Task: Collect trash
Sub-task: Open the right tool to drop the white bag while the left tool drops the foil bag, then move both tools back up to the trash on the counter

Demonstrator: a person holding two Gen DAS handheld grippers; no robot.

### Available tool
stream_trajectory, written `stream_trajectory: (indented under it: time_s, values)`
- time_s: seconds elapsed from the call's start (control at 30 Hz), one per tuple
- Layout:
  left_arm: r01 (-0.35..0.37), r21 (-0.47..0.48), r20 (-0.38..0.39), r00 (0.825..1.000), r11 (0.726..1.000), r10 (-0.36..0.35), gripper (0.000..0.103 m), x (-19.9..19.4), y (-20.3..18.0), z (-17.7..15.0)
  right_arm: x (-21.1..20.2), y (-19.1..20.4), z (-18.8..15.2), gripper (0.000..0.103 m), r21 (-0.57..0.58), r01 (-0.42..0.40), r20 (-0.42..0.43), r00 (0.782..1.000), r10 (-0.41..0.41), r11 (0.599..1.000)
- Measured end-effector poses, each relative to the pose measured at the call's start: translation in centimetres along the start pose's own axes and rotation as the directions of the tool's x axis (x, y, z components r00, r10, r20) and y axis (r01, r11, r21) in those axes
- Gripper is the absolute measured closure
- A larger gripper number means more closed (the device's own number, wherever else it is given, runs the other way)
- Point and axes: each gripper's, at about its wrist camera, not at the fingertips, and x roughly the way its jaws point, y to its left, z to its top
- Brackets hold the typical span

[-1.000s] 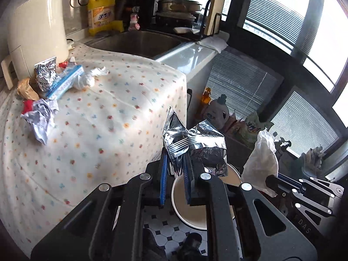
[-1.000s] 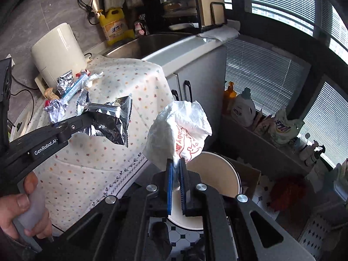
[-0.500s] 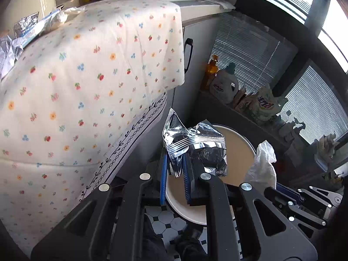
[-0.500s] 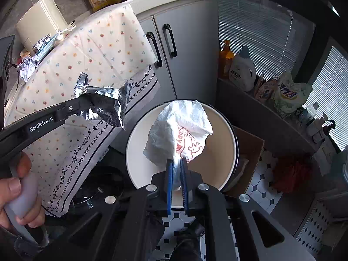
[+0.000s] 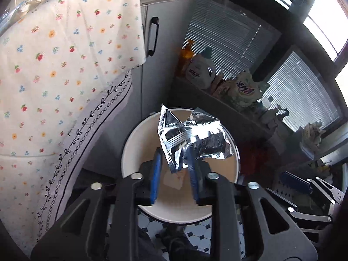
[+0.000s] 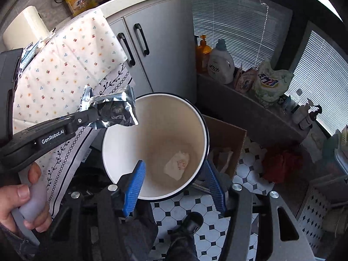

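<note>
Setting: kitchen corner with grey cabinets, window blinds and a black-and-white tiled floor; a floral tablecloth point(image 6: 71, 65) is draped over the table, up and left of the bin.
Landmark: one round cream bin point(image 6: 113, 152) with a dark rim, standing open on the floor.
Left tool point(image 5: 174, 167): fingers parted somewhat, with the foil wrapper point(image 5: 191, 139) seen between them; contact appears to be at the right finger and the wrapper's lower edge, so the hold is judged loose or in release.
Foil wrapper position: held over the bin's mouth, toward the tablecloth side of the rim, its long axis roughly level across the opening.
Right tool point(image 6: 174, 180): spread wide and carrying nothing, poised above the bin's near rim.
Key relation: the bin lies straight below the foil wrapper; only a drop is judged necessary, and the left tool is the one concerned.
Already in the bin: one crumpled white bag point(image 6: 177, 165) with red print, lying on the bottom.
Remaining trash: several foil pieces point(image 6: 29, 50) glimpsed on the table, far from the bin; the exact number cannot be told.
Count: two tools, one bin, one wrapper in hand, one bag binned.
Beside the bin: one cardboard box point(image 6: 226, 137), touching or just beside its far side.
</note>
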Motion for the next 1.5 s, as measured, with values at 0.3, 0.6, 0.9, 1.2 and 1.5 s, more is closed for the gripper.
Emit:
stream_trajectory:
  time_s: [0.3, 0.6, 0.9, 1.2, 1.5]
  values:
    - [-0.097, -0.048, 0.118, 0.988, 0.994, 0.102, 0.028, -6.8, 1.2, 2.8, -4.6, 0.6, 2.7, 0.035, -0.036, -0.044, 0.078, 0.996, 0.046, 0.998]
    - [-0.218, -0.203, 0.264, 0.927, 0.955, 0.267, 0.007, -15.5, 5.3, 5.5, -8.8, 5.5, 8.0, 0.018, -0.158, -0.143, 0.186, 0.968, 0.171, 0.977]
    - [-0.264, -0.319, 0.316, 0.876, 0.91, 0.365, 0.006, -21.3, 11.6, 6.7, -10.5, 13.4, 12.2, 0.008, -0.258, -0.2, 0.22, 0.94, 0.259, 0.945]
    - [-0.301, -0.398, 0.328, 0.836, 0.867, 0.441, 0.006, -25.3, 18.6, 6.8, -10.4, 21.6, 14.6, 0.008, -0.343, -0.24, 0.229, 0.916, 0.329, 0.908]
    - [-0.272, -0.432, 0.349, 0.829, 0.86, 0.437, 0.006, -27.3, 25.2, 8.2, -9.4, 28.4, 16.0, 0.008, -0.377, -0.276, 0.212, 0.903, 0.373, 0.884]
